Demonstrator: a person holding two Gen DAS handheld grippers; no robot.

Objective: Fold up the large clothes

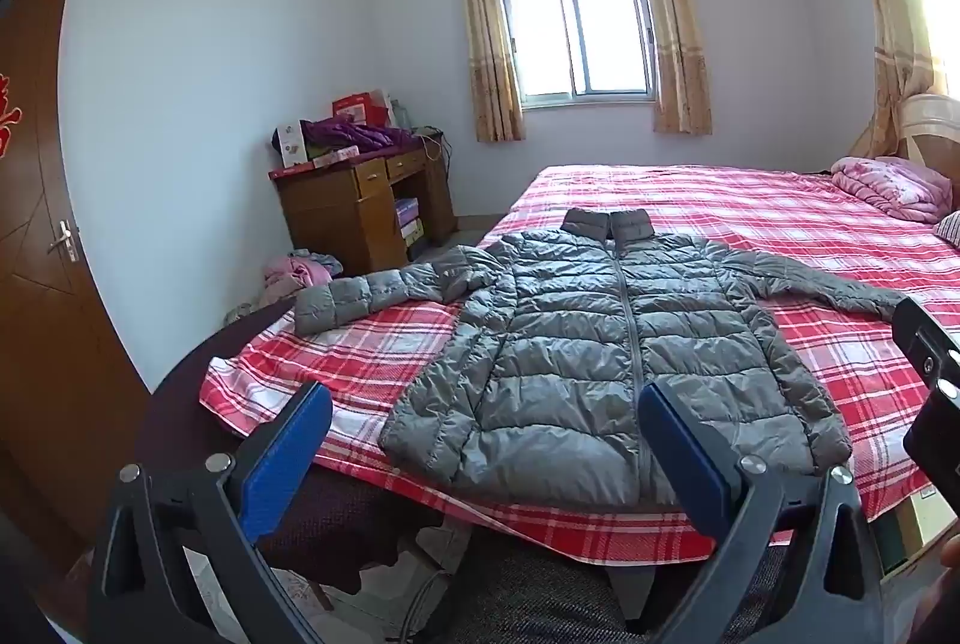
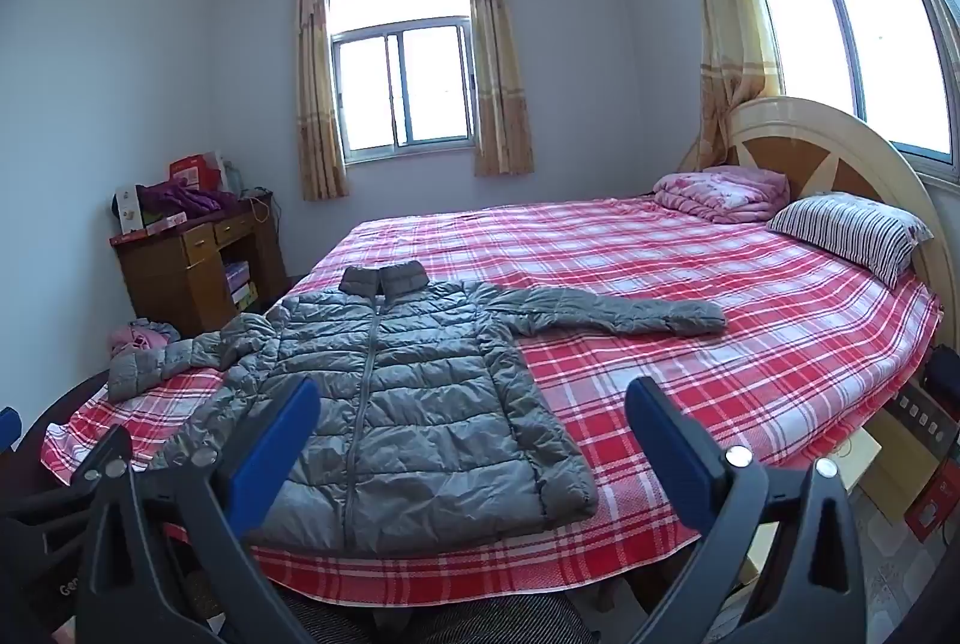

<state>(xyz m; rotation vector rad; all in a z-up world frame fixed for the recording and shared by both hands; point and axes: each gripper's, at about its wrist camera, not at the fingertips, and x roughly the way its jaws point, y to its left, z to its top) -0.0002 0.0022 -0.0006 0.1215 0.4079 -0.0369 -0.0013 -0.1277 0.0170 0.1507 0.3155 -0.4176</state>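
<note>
Lying flat and zipped at frame centre, the grey puffer jacket (image 1: 606,362) spreads both sleeves across the red plaid bed (image 1: 780,224). Left gripper (image 1: 486,440) and right gripper (image 2: 474,434) hover with fingers fully spread, apparently holding nothing.

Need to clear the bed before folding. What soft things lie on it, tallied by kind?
Jacket: 1
Folded quilt: 1
Pillow: 1
Total: 3, all on the plaid sheet.
</note>
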